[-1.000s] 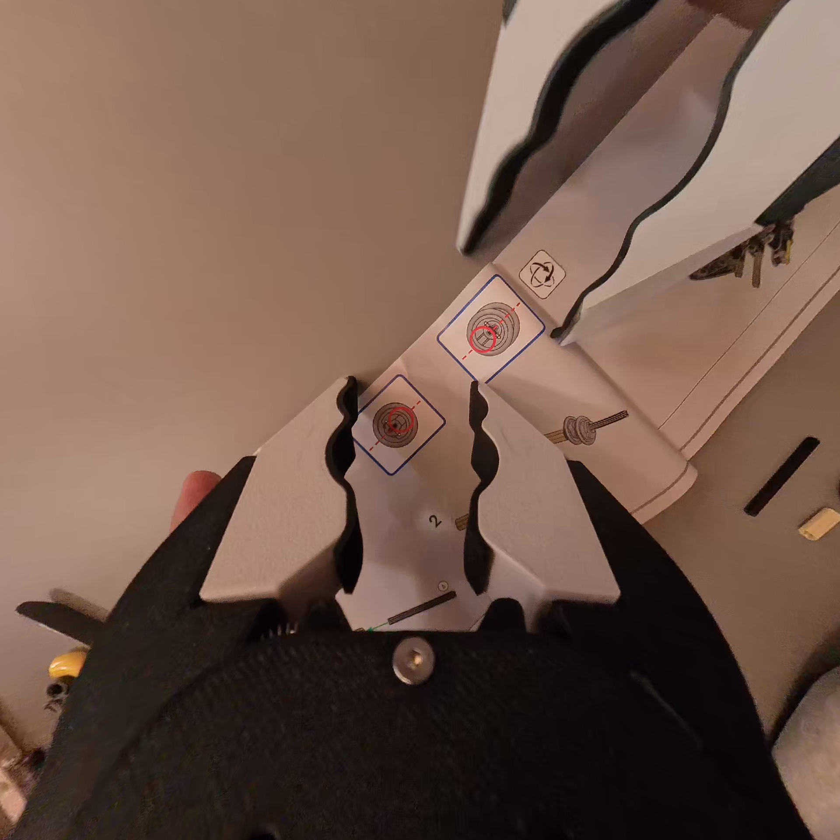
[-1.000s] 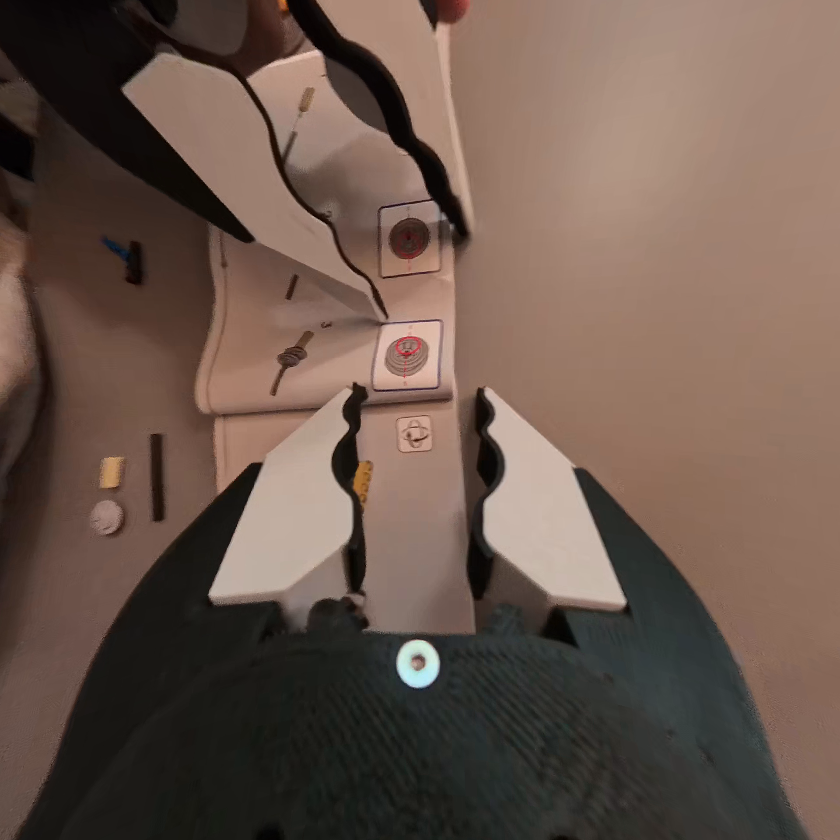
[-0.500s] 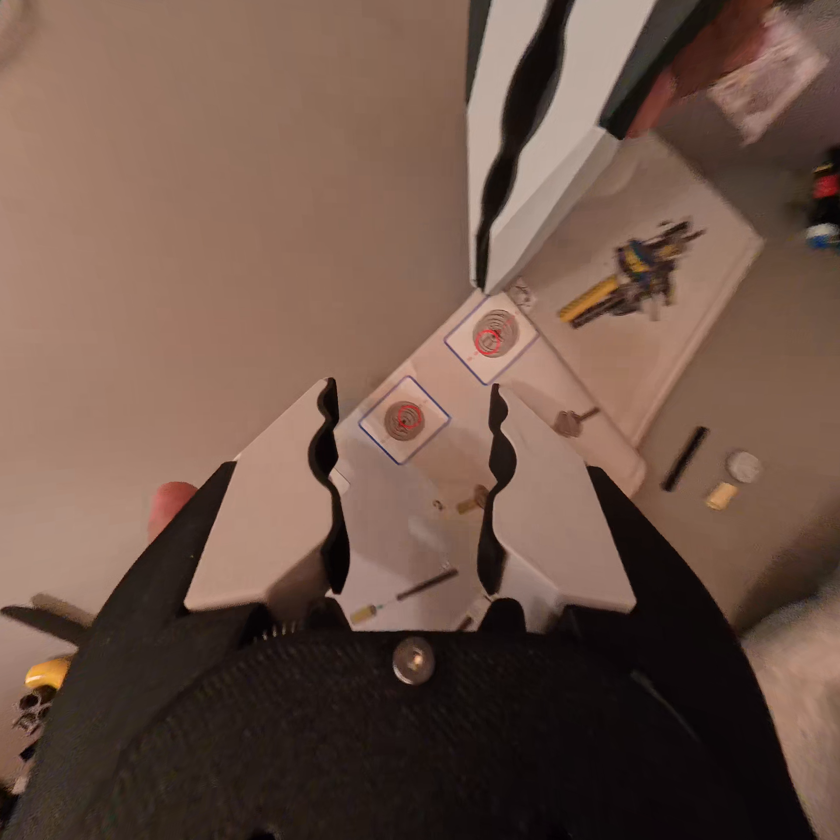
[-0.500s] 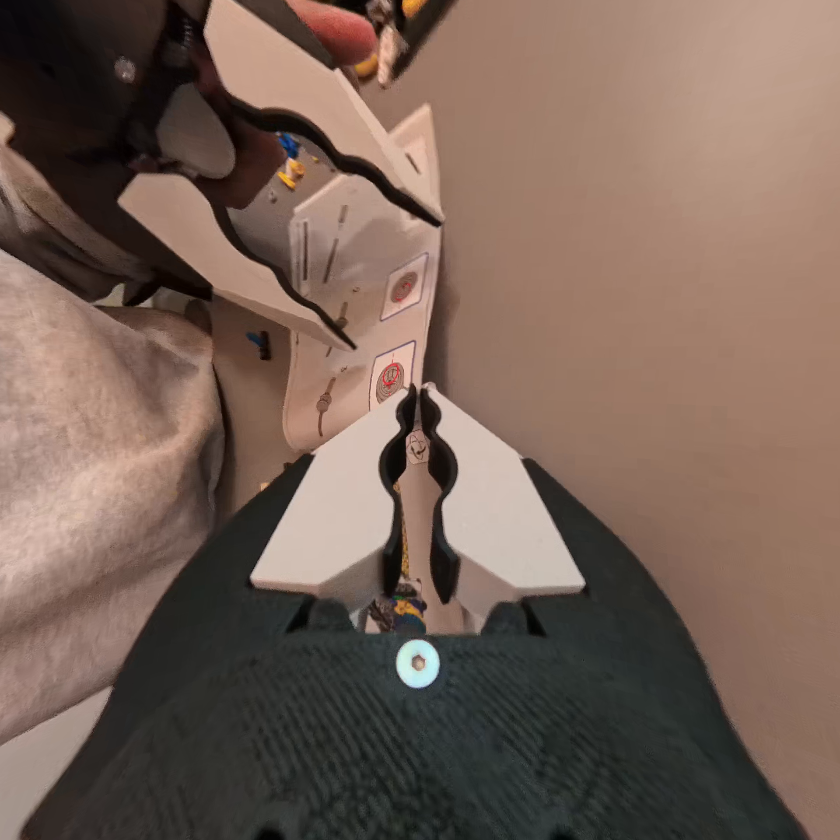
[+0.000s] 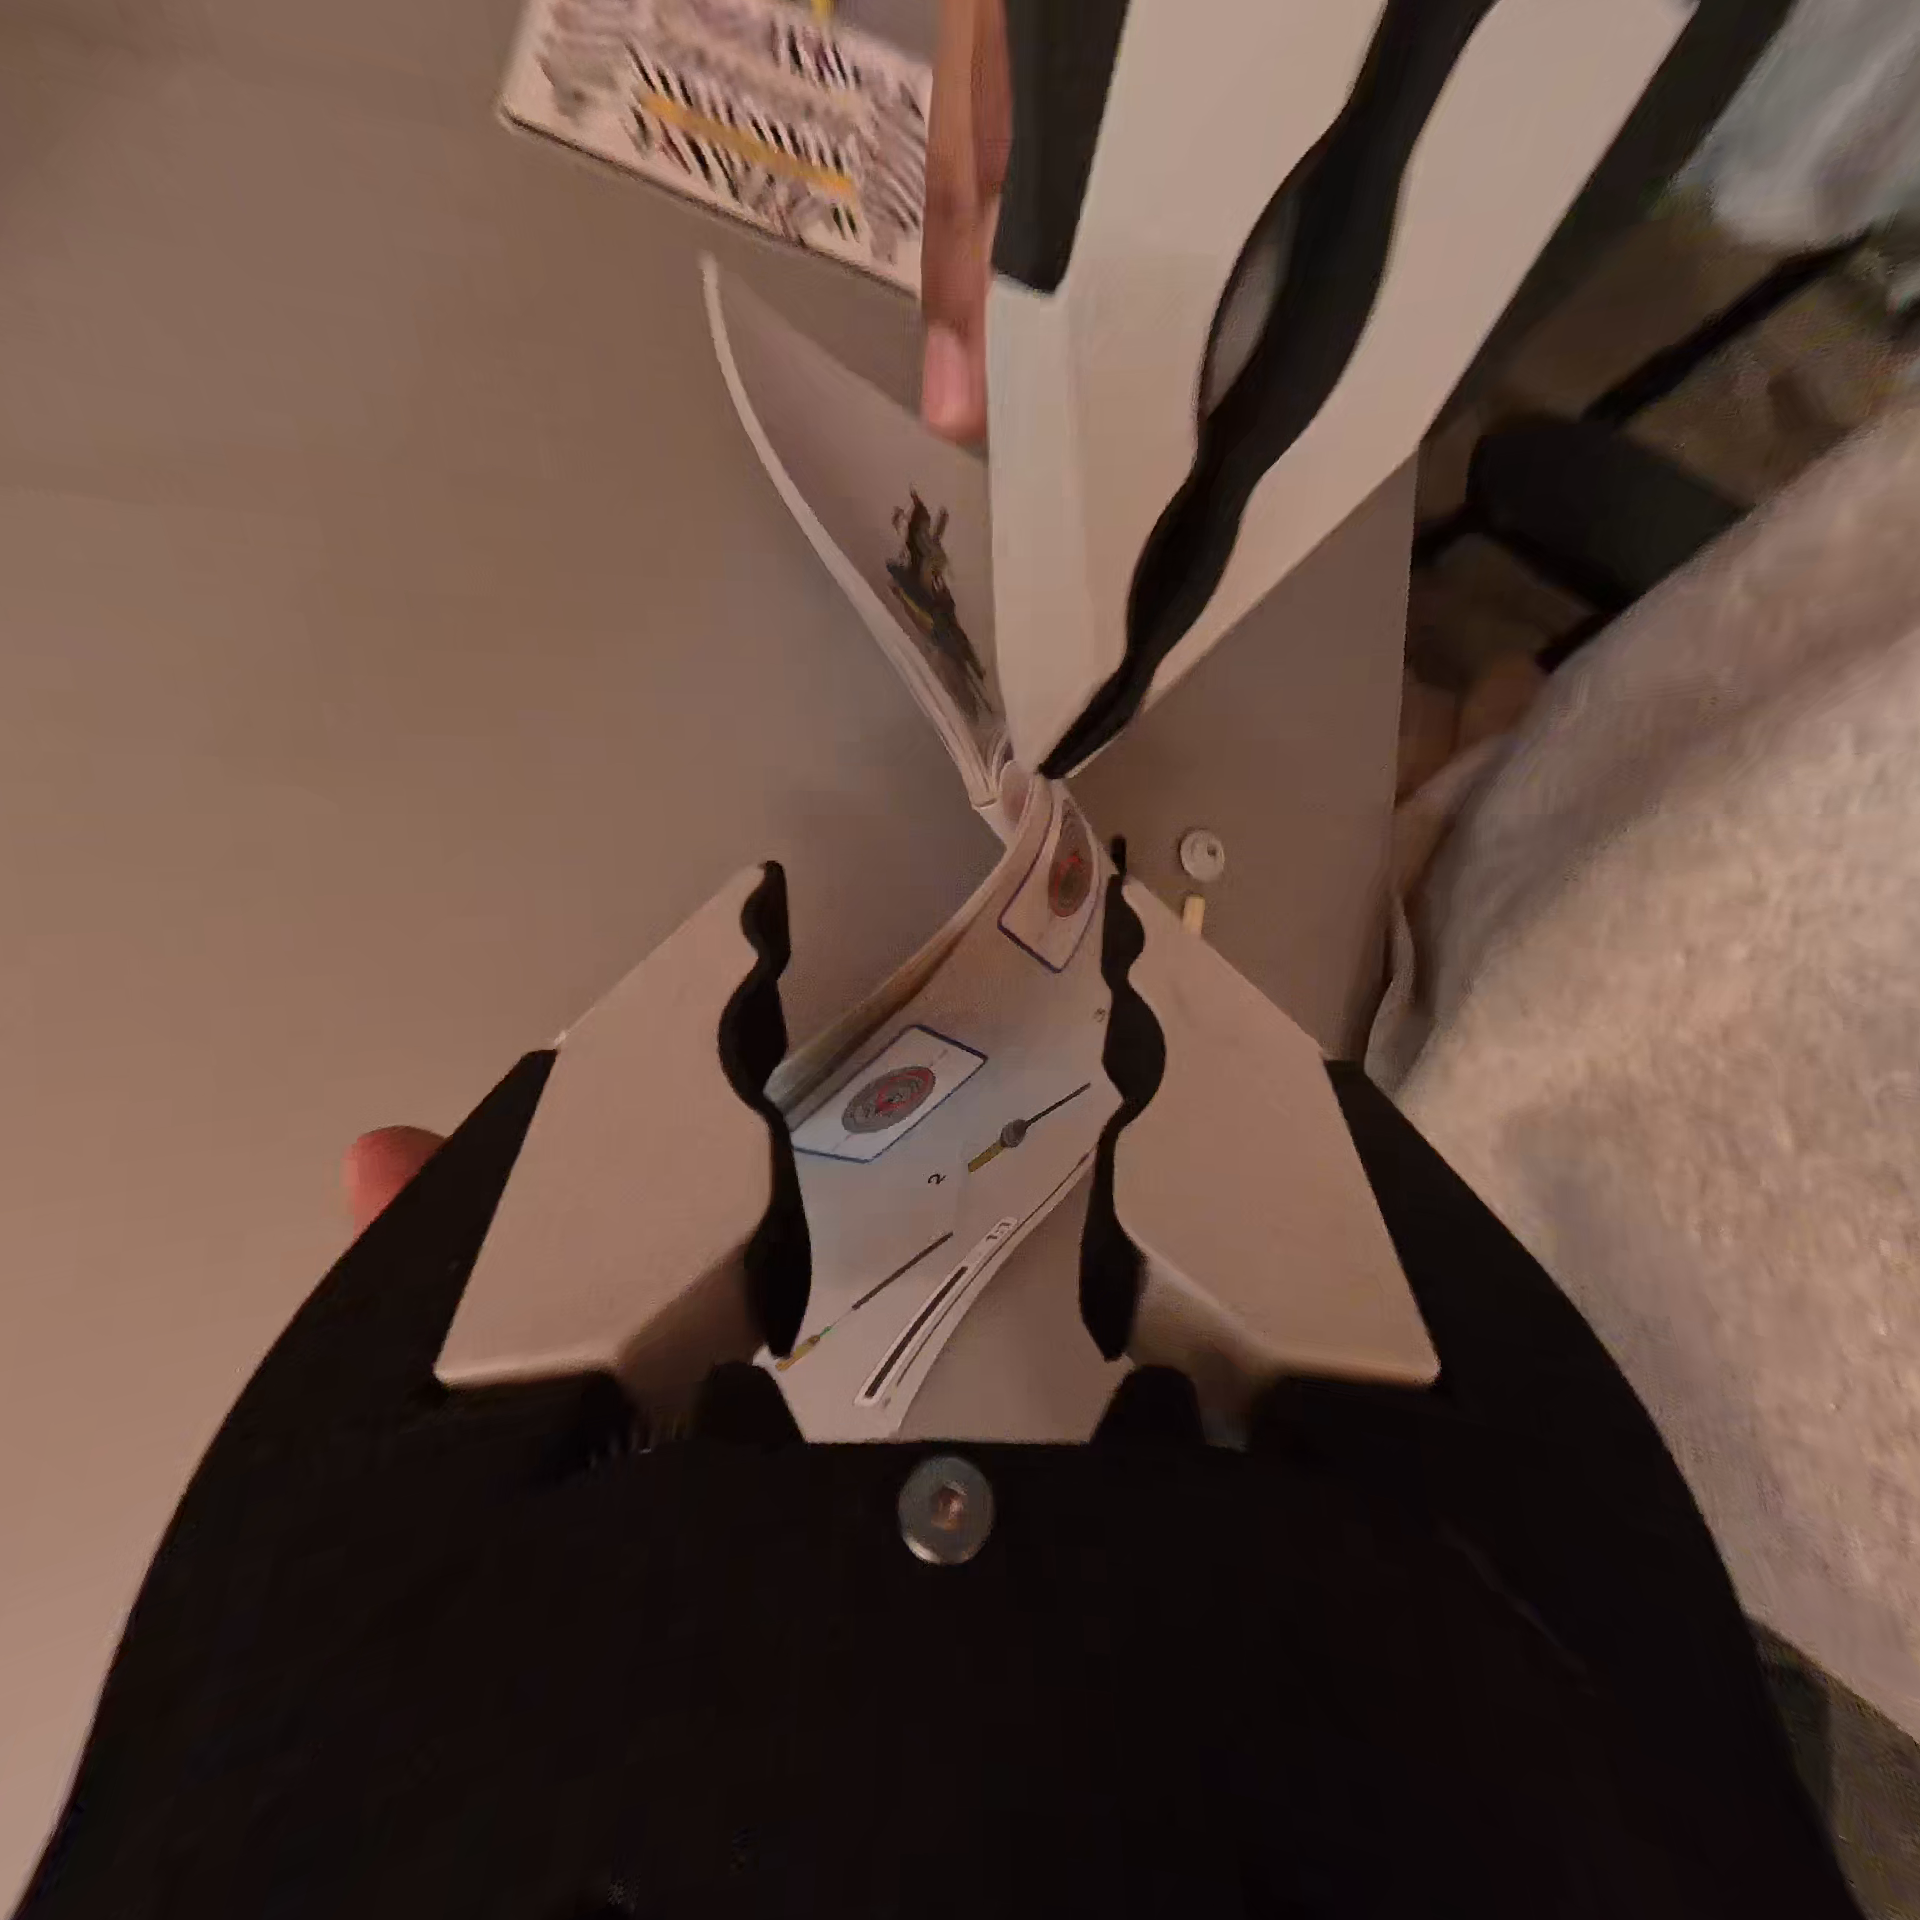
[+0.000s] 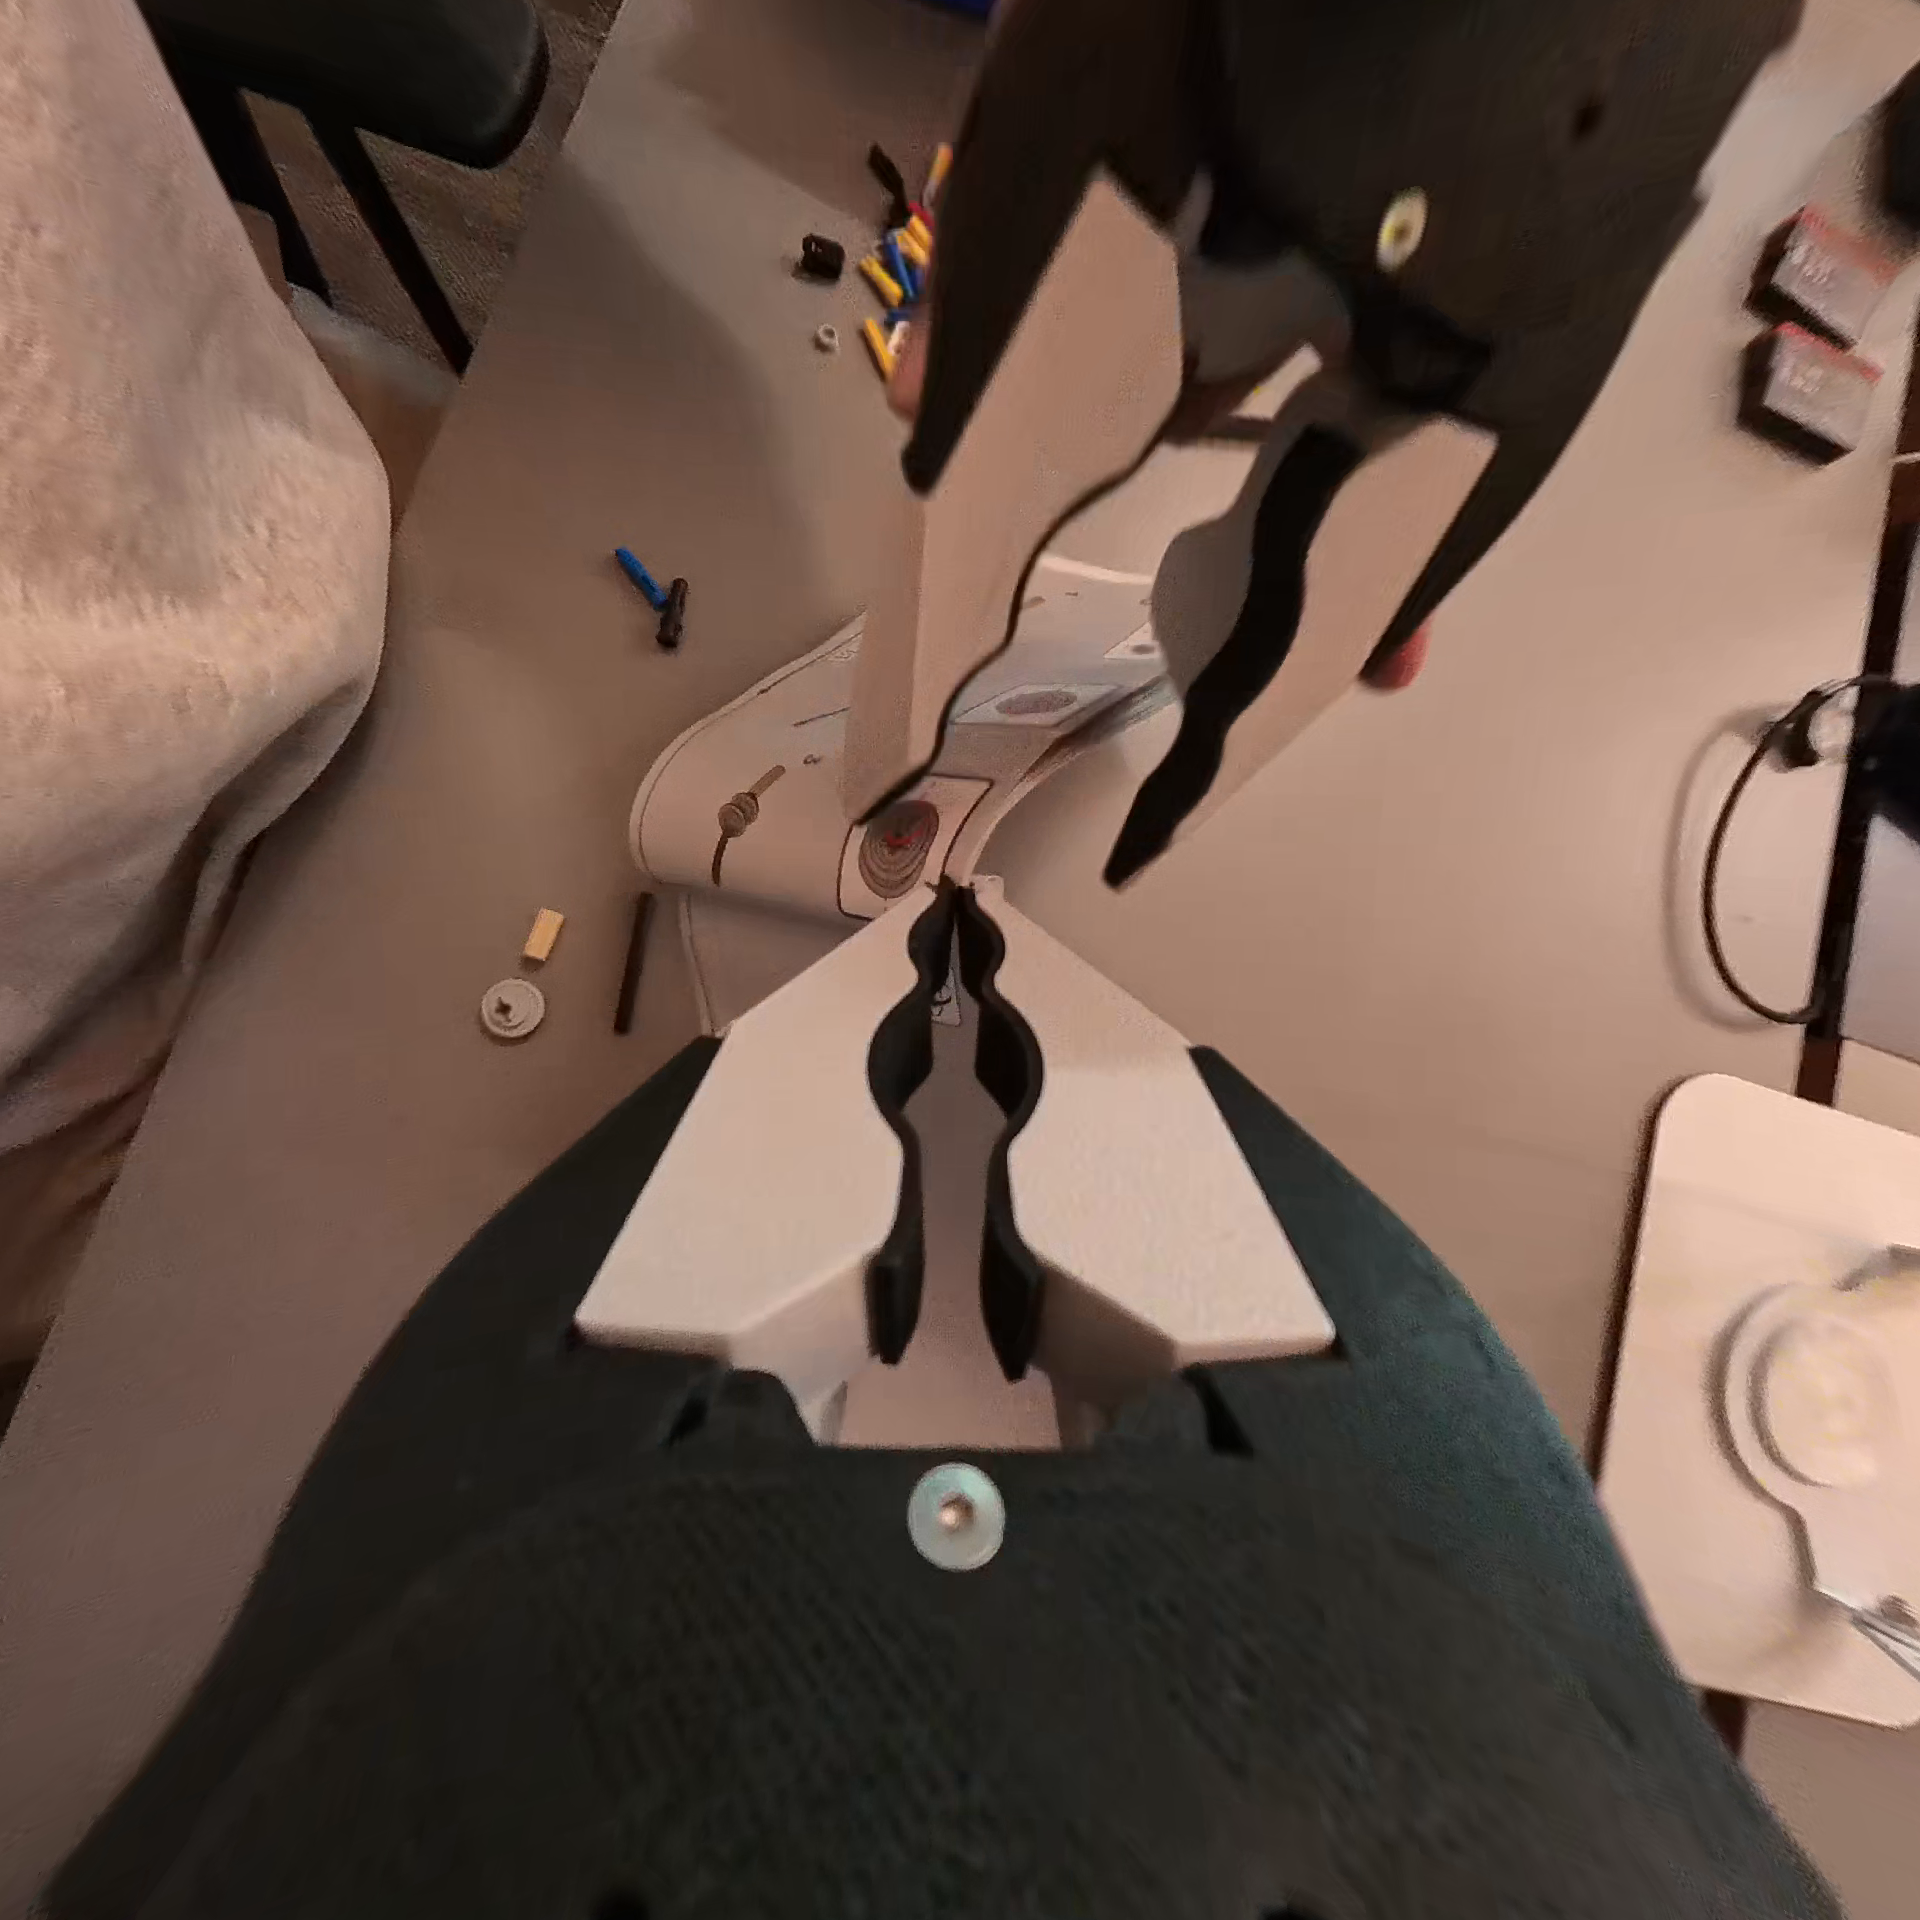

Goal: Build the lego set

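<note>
The white instruction booklet (image 5: pixel 914 1122) lies open on the beige table, and its pages are twisted and curled upward. My right gripper (image 6: pixel 951 896) is shut on the edge of the booklet's pages (image 6: pixel 769 810) and holds them lifted. It shows from above in the left wrist view (image 5: pixel 1049 769). My left gripper (image 5: pixel 943 862) is open and empty, hovering just over the booklet's printed page. It also shows in the right wrist view (image 6: pixel 992 847). A grey round disc (image 6: pixel 512 1006), a tan short piece (image 6: pixel 542 933) and a black axle (image 6: pixel 633 961) lie beside the booklet.
A blue pin with a black connector (image 6: pixel 649 597) and a pile of yellow and blue pieces (image 6: pixel 899 270) lie farther back. A white board with clear plastic (image 6: pixel 1683 1195), a black cable (image 6: pixel 1756 852) and small dark boxes (image 6: pixel 1818 312) are at right. A person's grey sleeve (image 6: pixel 156 623) is at left. Less than 4 cm separates the two grippers' tips. Both grippers' tips are roughly 15 cm from the black axle (image 6: pixel 633 961).
My right gripper went from open to shut on the booklet's page edge and lifted it, so the pages now curl and twist. My left gripper stayed open above the booklet.
</note>
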A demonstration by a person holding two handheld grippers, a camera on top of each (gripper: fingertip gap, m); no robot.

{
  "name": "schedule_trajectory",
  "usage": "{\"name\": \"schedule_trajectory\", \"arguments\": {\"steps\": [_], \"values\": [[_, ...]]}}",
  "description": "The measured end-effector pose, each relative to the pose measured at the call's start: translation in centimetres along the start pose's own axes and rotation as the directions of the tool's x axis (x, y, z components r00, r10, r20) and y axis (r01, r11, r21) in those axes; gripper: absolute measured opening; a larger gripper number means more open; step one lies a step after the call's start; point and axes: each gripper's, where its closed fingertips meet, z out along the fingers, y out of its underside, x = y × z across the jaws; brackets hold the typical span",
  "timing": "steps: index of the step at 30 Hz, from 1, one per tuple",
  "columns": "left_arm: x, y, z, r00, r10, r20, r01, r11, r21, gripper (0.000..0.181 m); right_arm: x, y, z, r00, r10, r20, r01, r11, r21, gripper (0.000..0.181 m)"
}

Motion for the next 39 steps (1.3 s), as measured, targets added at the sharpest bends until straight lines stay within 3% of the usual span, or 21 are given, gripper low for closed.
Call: {"name": "schedule_trajectory", "arguments": {"steps": [4, 7, 11, 16, 17, 21, 27, 31, 34, 36, 39], "values": [[2.1, 0.0, 0.8, 0.994, 0.043, -0.101, -0.049, 0.997, -0.056, 0.005, -0.6, 0.0, -0.6, 0.999, -0.018, -0.050, 0.018, 1.000, -0.004, 0.000], [1.5, 0.3, 0.9, 0.995, 0.095, -0.024, -0.097, 0.991, -0.097, 0.005, 0.1, -0.6, -2.0, 0.995, 0.035, -0.094, -0.028, 0.997, 0.072, 0.000], [1.7, -1.2, 0.4, 0.992, 0.122, 0.026, -0.121, 0.992, -0.046, 0.004, 2.0, 0.5, -3.1, 0.978, 0.179, -0.104, -0.168, 0.980, 0.108, 0.043], [1.3, -2.9, -0.5, 0.956, 0.256, 0.146, -0.248, 0.966, -0.069, 0.000, 1.1, 1.6, -1.7, 0.953, 0.294, 0.076, -0.301, 0.948, 0.101, 0.069], [1.3, -3.2, -0.7, 0.950, 0.271, 0.156, -0.263, 0.962, -0.070, 0.000, 1.0, 1.9, -1.4, 0.951, 0.297, 0.087, -0.304, 0.949, 0.083, 0.069], [0.5, -4.2, -1.3, 0.947, 0.258, 0.194, -0.248, 0.966, -0.073, 0.000, 1.5, 1.6, -1.2, 0.962, 0.264, 0.074, -0.269, 0.961, 0.070, 0.012], [-0.5, -4.8, -2.0, 0.961, 0.214, 0.176, -0.209, 0.977, -0.046, 0.004, 2.1, 1.3, -1.8, 0.971, 0.235, 0.046, -0.237, 0.970, 0.050, 0.006], [-3.4, -6.2, -5.1, 0.904, 0.232, 0.359, -0.241, 0.970, -0.019, 0.043, 3.4, 1.8, -3.3, 0.968, 0.247, 0.048, -0.247, 0.969, -0.009, 0.005], [-7.4, -7.9, -10.7, 0.838, 0.095, 0.538, -0.187, 0.975, 0.119, 0.045, 5.7, 2.0, -6.4, 0.960, 0.276, 0.040, -0.275, 0.960, -0.045, 0.005], [-10.1, -9.1, -15.0, 0.819, -0.098, 0.566, -0.110, 0.940, 0.322, 0.045, 7.6, 1.6, -9.2, 0.953, 0.302, 0.035, -0.301, 0.953, -0.047, 0.005], [-14.5, -10.1, -20.3, 0.797, -0.421, 0.433, 0.045, 0.756, 0.653, 0.047, 11.5, 1.5, -13.9, 0.936, 0.351, 0.006, -0.350, 0.934, -0.068, 0.005]]}}
